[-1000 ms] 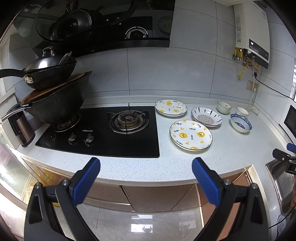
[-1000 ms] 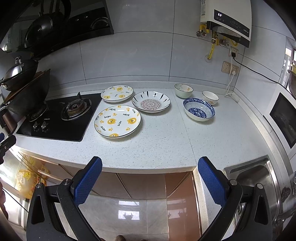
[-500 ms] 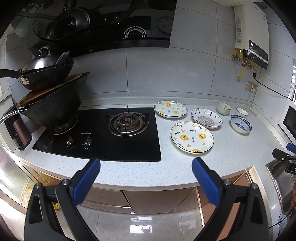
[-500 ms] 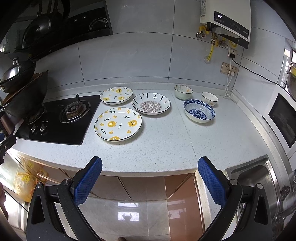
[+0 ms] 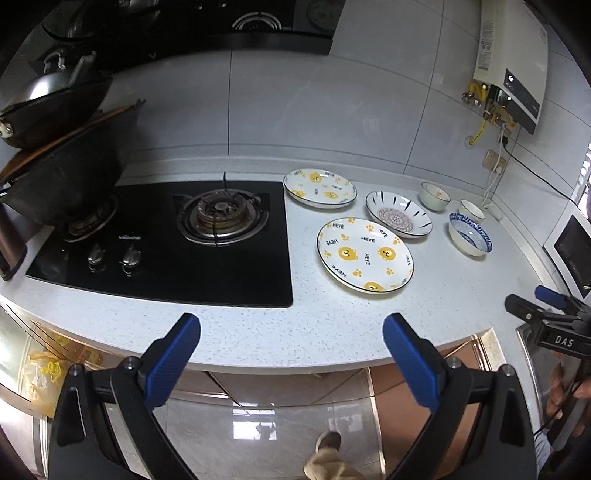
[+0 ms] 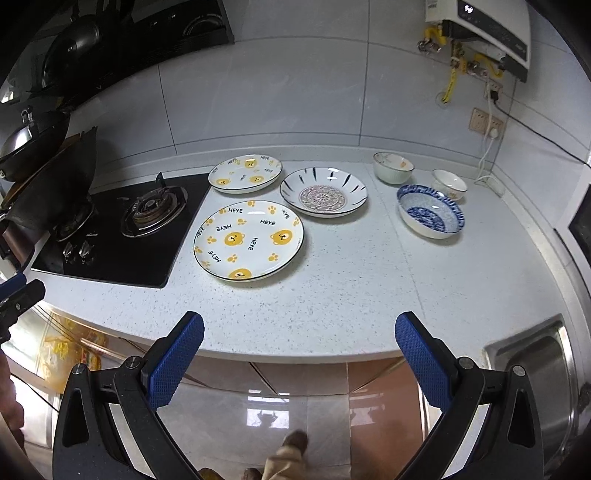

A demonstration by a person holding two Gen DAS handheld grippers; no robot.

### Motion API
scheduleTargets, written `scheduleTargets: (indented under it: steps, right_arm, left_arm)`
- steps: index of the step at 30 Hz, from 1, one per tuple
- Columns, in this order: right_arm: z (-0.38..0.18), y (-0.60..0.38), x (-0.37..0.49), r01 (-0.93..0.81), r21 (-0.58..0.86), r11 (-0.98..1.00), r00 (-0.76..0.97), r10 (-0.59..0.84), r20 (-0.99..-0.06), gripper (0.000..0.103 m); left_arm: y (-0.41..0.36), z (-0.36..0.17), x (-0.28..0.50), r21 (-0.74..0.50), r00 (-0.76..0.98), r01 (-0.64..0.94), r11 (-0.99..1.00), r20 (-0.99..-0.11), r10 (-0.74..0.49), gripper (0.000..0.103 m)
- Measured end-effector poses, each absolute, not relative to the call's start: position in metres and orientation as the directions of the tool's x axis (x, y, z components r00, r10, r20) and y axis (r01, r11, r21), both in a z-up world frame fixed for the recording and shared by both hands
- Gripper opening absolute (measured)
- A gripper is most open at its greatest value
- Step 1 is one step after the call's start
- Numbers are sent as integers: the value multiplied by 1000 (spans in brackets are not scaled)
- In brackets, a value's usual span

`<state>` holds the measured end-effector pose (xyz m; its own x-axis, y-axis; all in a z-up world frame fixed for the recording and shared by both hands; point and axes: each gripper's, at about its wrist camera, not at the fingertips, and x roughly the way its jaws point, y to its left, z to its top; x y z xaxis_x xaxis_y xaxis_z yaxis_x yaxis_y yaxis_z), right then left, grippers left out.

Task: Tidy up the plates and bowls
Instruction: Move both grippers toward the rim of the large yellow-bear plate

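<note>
A speckled white worktop (image 6: 332,302) runs along a grey tiled kitchen wall, with a black gas hob (image 6: 122,236) set into its left part and a steel sink (image 6: 535,365) at the near right corner. On the hob's far left burner sits a large dark wok (image 5: 62,177) with a second wok (image 5: 48,103) stacked on top of it. To the right of the hob lie three plates: a big bear plate (image 6: 248,240) nearest the edge, a smaller bear plate (image 6: 245,173) behind it against the wall side, and a plate with a patterned centre and dark streaks (image 6: 323,196) just right of that one, all three close together but apart. Further right stand three bowls: a blue-patterned bowl (image 6: 430,216) nearest, a pale bowl (image 6: 392,168) behind it to the left, and a small white bowl (image 6: 449,183) behind it to the right. Every plate and bowl holds nothing. A water heater (image 6: 480,29) hangs on the wall above the bowls. Both pairs of tongs hang in front of the worktop edge, over the floor: the left tongs (image 5: 291,350) spread wide and gripping nothing, the right tongs (image 6: 299,350) likewise spread and unladen.
</note>
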<state>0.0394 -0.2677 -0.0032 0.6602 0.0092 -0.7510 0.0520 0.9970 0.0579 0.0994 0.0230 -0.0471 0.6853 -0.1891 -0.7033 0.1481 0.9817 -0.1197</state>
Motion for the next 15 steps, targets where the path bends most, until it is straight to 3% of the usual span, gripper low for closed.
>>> scheduleTargets:
  steps: [15]
  right_arm:
    - [-86, -316, 208, -110, 212, 971, 478, 239, -845, 102]
  left_arm:
    - [-41, -100, 264, -219, 569, 115, 969, -785, -245, 100]
